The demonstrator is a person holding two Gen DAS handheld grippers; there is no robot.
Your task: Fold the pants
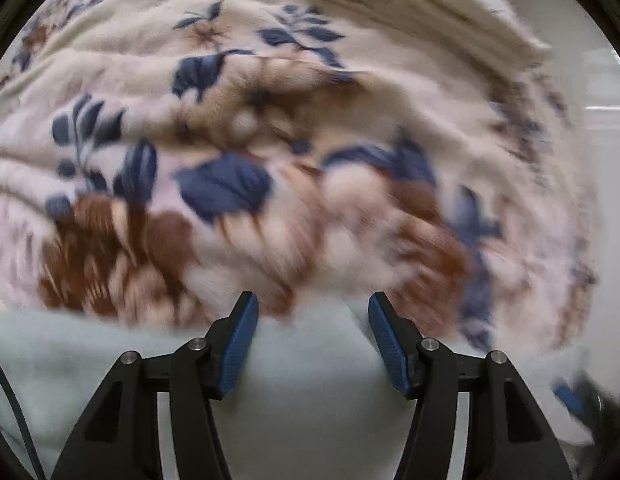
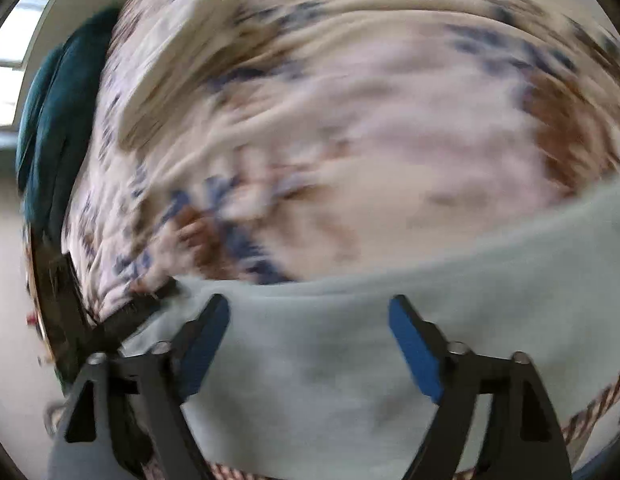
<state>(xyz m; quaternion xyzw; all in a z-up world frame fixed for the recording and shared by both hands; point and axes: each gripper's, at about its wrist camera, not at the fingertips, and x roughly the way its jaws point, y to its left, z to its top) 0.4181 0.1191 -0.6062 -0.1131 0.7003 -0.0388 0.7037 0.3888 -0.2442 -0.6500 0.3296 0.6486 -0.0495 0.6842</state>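
Two blurred fisheye views look down along hand-held tongs onto a bed covered by a cream blanket [image 1: 237,92] printed with blue leaves and brown flowers.

In the left wrist view, the left tongs [image 1: 313,314] stand partly open, blue pads apart, with nothing gripped. Pale grey-green pants [image 1: 310,392] lie on the blanket directly beneath and between the fingers — the pads do not press on the fabric. A folded cream cloth [image 1: 422,12] sits at the top right, near the bed's edge.

In the right wrist view, the right tongs [image 2: 309,312] stand wide open and empty. The same pants [image 2: 490,276] spread under them, reaching across the lower part of the picture to its right edge. A dark teal fabric [image 2: 57,112] lies at the far left, beside the blanket's edge.
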